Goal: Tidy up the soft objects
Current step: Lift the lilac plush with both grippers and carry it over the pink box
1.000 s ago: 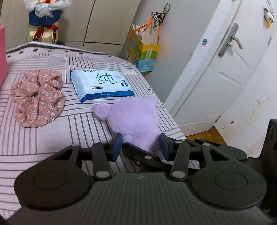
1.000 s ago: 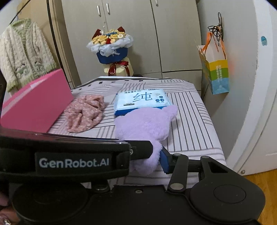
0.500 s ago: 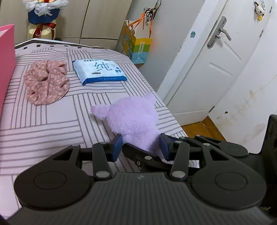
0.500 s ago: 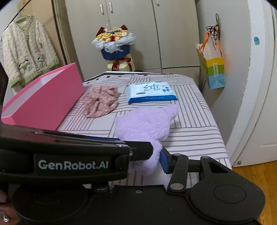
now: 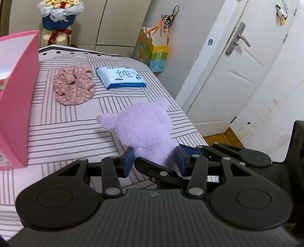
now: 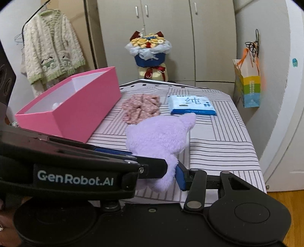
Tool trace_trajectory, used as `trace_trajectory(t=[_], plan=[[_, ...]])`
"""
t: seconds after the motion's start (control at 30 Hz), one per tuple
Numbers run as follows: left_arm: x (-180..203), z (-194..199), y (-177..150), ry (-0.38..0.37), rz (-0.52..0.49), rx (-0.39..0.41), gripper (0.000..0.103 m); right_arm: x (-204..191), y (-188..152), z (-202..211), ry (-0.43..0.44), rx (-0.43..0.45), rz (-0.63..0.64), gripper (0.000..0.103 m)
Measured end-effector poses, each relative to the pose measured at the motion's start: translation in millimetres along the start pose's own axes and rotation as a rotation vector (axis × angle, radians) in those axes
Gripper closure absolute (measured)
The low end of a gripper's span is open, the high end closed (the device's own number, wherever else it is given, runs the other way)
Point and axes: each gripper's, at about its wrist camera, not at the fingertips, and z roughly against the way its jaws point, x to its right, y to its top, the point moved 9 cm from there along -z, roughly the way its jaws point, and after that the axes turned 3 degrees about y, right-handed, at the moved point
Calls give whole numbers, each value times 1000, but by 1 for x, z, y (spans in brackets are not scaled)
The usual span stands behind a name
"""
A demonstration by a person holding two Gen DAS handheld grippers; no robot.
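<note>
Looking along the left wrist view, the left gripper has its blue-padded jaws pinching the lower end of a fluffy lilac plush toy with pointed ears, whose head end reaches forward above a bed covered in a white sheet with grey stripes. Beyond the plush, a crumpled pink floral fabric scrunchie lies flat on the sheet, and just beside it to the right sits a blue-and-white flat pack of wet wipes, the two apart from each other. An open pink cardboard box stands at the left edge of the bed. Farther back are a blue-wrapped bouquet, a colourful paper bag hanging on the wall and a white door with a metal handle. From the right wrist view, the right gripper also pinches the plush toy: its blue right pad presses against the toy's narrow lower end, while the left gripper's black body crosses in front and hides the other pad. The toy's ears point toward the wipes pack and scrunchie. The pink box stands left of them, open at the top, with a small pale thing inside, too small to tell. A cream knitted cardigan hangs at the back left.
</note>
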Motion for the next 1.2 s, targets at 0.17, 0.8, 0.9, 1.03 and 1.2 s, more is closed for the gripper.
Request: trace_trajectory(t=[0.17, 0.8, 0.9, 1.03, 1.2], plan=[[-7, 25, -5, 16, 1, 32, 58, -23, 1, 12, 5, 19, 39, 50], [-73, 117, 42, 138, -6, 263, 58, -119, 73, 15, 114, 183, 188, 49], [-97, 125, 54, 159, 8, 278, 58, -133, 86, 1, 164, 181, 184, 49], [-127, 133, 63, 192, 43, 315, 58, -154, 101, -19, 210, 183, 197, 49], [-166, 129, 80, 238, 82, 326, 58, -177, 120, -53, 254, 168, 214, 49]])
